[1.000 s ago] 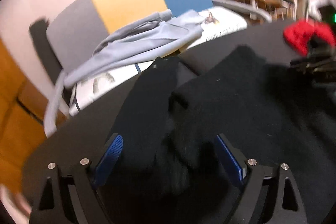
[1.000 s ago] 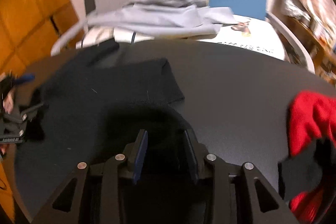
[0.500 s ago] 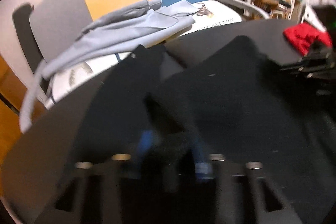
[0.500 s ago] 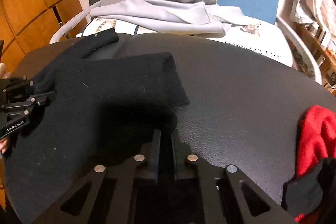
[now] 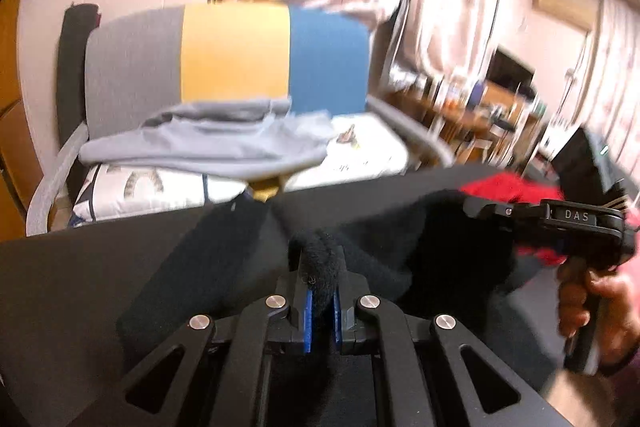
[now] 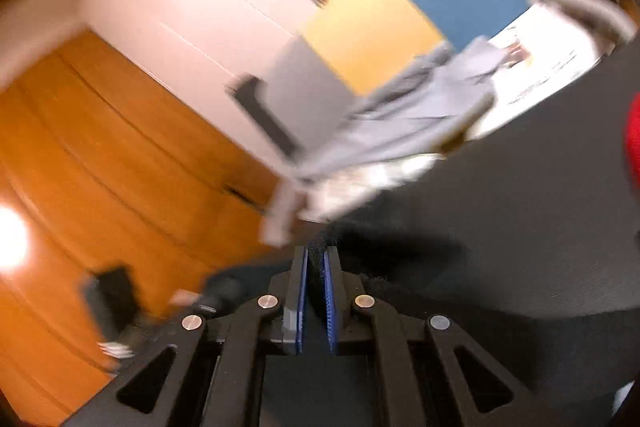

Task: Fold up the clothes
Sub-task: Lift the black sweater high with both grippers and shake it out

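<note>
A black knit garment [image 5: 240,259] lies partly on the dark table [image 5: 60,275] and is lifted at two spots. My left gripper [image 5: 320,301] is shut on a bunched roll of its cloth, which sticks up between the blue pads. In the left wrist view the other gripper [image 5: 560,223], held by a hand [image 5: 600,311], lifts the garment's right side. My right gripper [image 6: 315,291] is shut on a thin edge of the black garment [image 6: 384,259]; that view is tilted and blurred.
Beyond the table stands a chair with a grey, yellow and blue back [image 5: 232,55], grey clothes [image 5: 208,143] draped on its seat. A red garment [image 5: 512,187] lies at the table's right. Wooden panels [image 6: 100,167] line the left wall.
Both grippers closed on the black garment, the left from wide open, and have lifted it off the table. The right wrist view has swung up and tilted.
</note>
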Tool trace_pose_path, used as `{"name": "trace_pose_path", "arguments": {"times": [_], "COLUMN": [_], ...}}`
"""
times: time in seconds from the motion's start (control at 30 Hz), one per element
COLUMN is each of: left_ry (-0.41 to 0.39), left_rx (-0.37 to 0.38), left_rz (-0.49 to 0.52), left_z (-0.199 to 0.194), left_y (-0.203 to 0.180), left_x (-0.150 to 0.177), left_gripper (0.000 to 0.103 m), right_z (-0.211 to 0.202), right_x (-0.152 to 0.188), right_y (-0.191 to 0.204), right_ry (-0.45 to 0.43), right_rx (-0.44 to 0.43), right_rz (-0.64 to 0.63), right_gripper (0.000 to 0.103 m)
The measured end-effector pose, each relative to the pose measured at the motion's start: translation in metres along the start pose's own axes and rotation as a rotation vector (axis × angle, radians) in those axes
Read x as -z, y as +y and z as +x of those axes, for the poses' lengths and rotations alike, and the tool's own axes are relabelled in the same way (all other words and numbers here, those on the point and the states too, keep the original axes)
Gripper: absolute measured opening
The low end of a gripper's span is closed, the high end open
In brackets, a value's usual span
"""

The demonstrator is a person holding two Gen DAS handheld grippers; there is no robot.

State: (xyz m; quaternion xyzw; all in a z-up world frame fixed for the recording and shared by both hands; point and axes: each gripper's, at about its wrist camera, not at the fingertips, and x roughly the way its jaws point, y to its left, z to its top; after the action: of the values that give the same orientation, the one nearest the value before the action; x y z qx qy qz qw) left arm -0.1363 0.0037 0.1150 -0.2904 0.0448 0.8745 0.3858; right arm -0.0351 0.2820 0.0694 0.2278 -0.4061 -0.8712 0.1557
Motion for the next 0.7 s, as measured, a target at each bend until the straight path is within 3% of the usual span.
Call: {"name": "trace_pose_path", "arguments": {"times": [0.1, 0.2, 0.4, 0.7], "left_ry": [-0.083, -0.165, -0.322, -0.48], "left_rx": [0.027, 0.054, 0.107, 0.071], "left_rz": [-0.01, -0.021, -0.039, 0.015], "left_z": [-0.037, -0.075, -0.148, -0.238], "left_y": [-0.01, -0.019, -0.035, -0.053], "left_x": [-0.024, -0.049, -0.099, -0.158], "left_gripper": [0.007, 0.007, 0.007, 0.007], "right_z": [-0.014, -0.022, -0.063, -0.126], "right_x": [-0.012, -0.028, -0.058, -0.088], "right_y": [0.031, 0.067, 0.151, 0.25], "right_ry": [-0.035, -0.057, -0.129, -0.226], "right_rx": [-0.151, -0.238, -0.332, -0.444], "right_rz": [0.025, 0.005, -0.115, -0.237], "right_gripper": [0.007, 0.007, 0.007, 0.007]}}
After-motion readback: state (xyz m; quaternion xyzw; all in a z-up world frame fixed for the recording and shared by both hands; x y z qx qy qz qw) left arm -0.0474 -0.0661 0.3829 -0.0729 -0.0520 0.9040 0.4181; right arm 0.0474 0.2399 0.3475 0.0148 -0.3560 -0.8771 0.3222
